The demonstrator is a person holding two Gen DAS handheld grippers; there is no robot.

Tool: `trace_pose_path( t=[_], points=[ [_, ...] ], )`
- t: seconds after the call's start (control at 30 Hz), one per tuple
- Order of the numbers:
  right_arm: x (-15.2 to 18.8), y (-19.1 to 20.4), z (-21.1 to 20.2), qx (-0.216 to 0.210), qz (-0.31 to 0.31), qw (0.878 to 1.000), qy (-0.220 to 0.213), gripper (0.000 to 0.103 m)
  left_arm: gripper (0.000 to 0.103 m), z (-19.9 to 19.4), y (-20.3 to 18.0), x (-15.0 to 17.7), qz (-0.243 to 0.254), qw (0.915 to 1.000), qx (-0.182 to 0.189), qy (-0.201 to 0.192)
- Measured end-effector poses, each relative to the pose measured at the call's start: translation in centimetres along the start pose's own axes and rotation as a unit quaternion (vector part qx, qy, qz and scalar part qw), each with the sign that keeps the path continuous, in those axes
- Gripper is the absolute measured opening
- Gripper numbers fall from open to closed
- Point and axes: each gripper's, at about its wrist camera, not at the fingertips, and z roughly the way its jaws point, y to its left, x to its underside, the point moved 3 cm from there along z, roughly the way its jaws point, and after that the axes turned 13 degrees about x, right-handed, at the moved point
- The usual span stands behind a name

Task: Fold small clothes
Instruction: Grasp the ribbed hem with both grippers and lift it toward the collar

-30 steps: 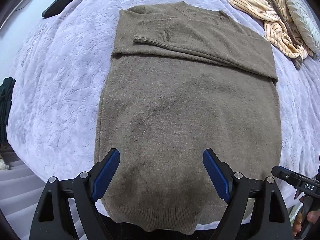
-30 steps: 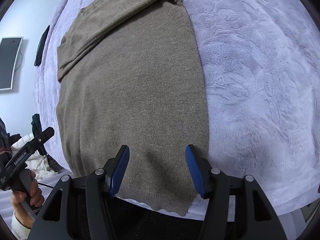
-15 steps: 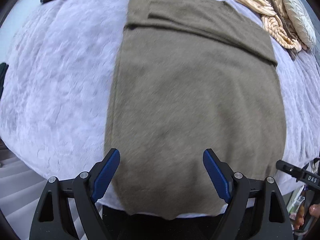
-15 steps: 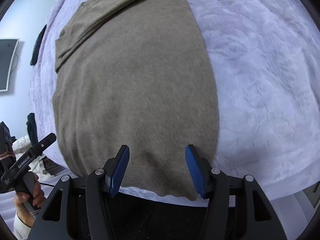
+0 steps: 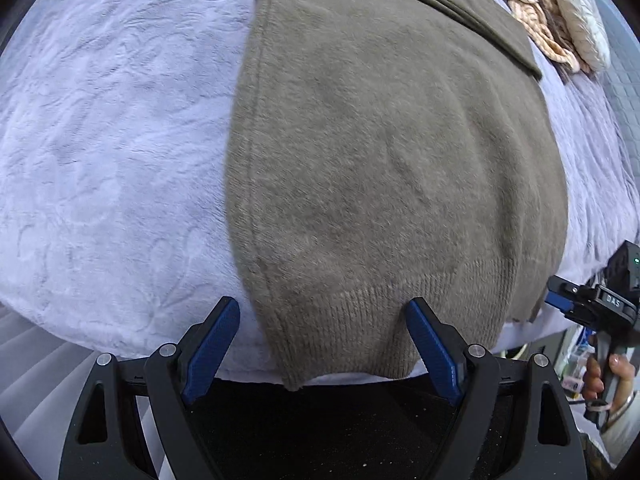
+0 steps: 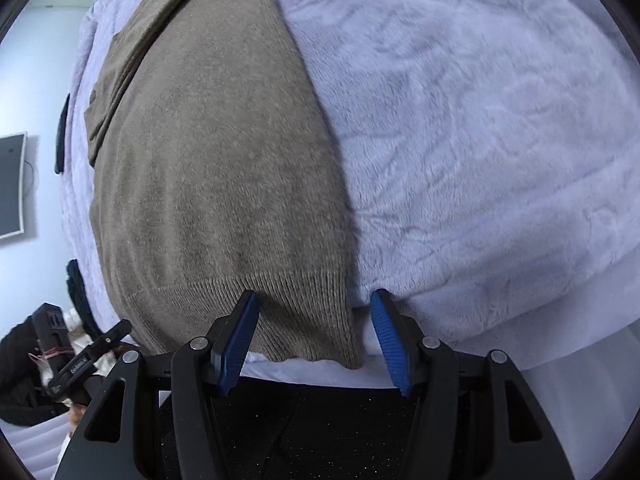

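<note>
A brown knit sweater (image 5: pixel 380 152) lies flat on a lavender plush bedspread (image 5: pixel 112 128), sleeves folded across its far end. It also shows in the right wrist view (image 6: pixel 216 168). My left gripper (image 5: pixel 322 320) is open, its blue fingers straddling the sweater's near left hem corner. My right gripper (image 6: pixel 314 308) is open, its blue fingers straddling the near right hem corner. The ribbed hem hangs slightly over the bed's front edge in both views.
A striped cream garment and a cushion (image 5: pixel 560 12) lie at the far right of the bed. A dark flat object (image 6: pixel 62 140) lies at the bed's far left edge. A wall panel (image 6: pixel 10 184) hangs at left. Bare bedspread (image 6: pixel 480 140) stretches right of the sweater.
Both grippers have moved down and in toward the sweater's near hem; their open fingers now straddle its two corners. The sweater has not moved.
</note>
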Motion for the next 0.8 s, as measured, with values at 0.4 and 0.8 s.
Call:
trace_pose_path(
  t=[0.4, 0.8],
  points=[
    [0.6, -0.2, 1.6, -0.128, 0.015, 0.991, 0.022, 0.064, 0.086, 0.4, -0.3, 1.4, 0.001, 0.9967, 0.080, 0.008],
    [0.0, 1.6, 1.9, -0.185, -0.013, 0.982, 0.036, 0.064, 0.086, 0.0, 0.8, 1.1, -0.018, 0.9934, 0.113, -0.008]
  ],
)
